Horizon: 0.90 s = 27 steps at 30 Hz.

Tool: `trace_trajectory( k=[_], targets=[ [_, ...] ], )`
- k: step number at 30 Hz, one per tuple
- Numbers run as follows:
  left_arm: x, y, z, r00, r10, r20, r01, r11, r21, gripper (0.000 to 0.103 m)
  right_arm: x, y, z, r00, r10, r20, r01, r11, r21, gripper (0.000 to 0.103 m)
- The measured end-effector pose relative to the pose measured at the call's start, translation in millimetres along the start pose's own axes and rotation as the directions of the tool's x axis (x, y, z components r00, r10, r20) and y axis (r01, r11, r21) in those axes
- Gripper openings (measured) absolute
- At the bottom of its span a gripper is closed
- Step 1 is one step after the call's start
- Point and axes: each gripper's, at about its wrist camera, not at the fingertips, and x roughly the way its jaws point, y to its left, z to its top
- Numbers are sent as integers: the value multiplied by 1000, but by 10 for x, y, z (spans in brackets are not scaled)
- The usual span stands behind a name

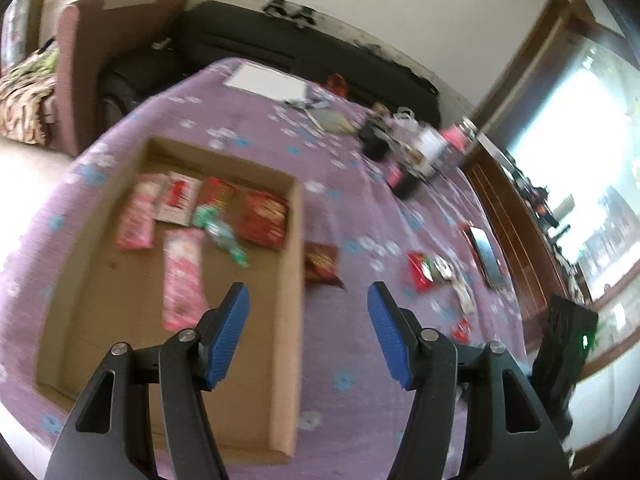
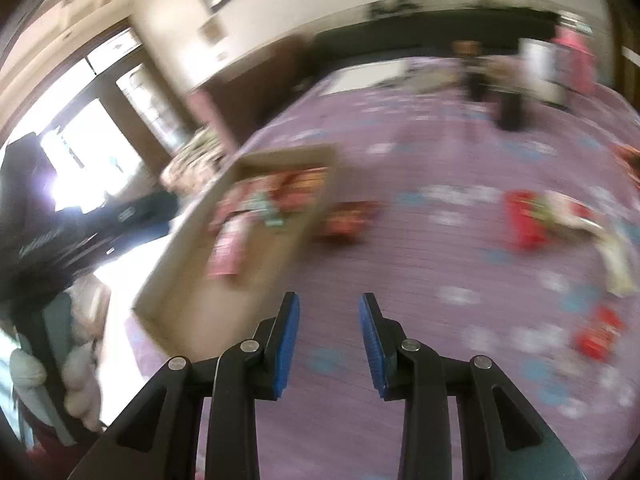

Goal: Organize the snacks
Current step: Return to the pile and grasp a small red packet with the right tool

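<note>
A shallow cardboard box point(image 1: 290, 280) lies on the purple cloth and holds several snack packets: pink ones point(image 1: 182, 276), a white-red one point(image 1: 178, 198), red ones point(image 1: 264, 218) and a green-wrapped one point(image 1: 220, 234). A dark red packet point(image 1: 320, 264) lies just outside the box's right wall. More red and white packets point(image 1: 430, 272) lie further right. My left gripper point(image 1: 308, 292) is open and empty above the box's right wall. My right gripper point(image 2: 329, 300) is open and empty over the cloth, right of the box point(image 2: 256, 264). Loose red packets point(image 2: 528, 216) lie ahead to its right.
A phone point(image 1: 486, 254) lies near the table's right edge. Jars, cups and a dark bottle point(image 1: 404, 176) stand at the far right. White paper point(image 1: 266, 80) lies at the far end. A sofa point(image 1: 304, 52) stands behind the table. The right wrist view is motion-blurred.
</note>
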Motion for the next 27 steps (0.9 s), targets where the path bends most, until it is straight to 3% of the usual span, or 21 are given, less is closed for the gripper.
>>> trace_trajectory(
  k=[5,11,19,27],
  targets=[
    [188,-239,-125,998,-25,-56,26,999,27,60,-437,-885,-127,989,-137,55,126,978,168,35],
    [358,-412,-206,994,-34,-101,39,998,51,60,-717,-1559,-192,971,-219,99,180,935,306,35],
    [514,-571,-248,989,-22,-145,35,996,85,60,-569,-1860,-86,976,-195,99,144,914,379,35],
    [843,-863,-203,984,-20,-177,44,990,133,60,-332,-1713,-292,974,-228,2,214,917,338,39]
  ],
)
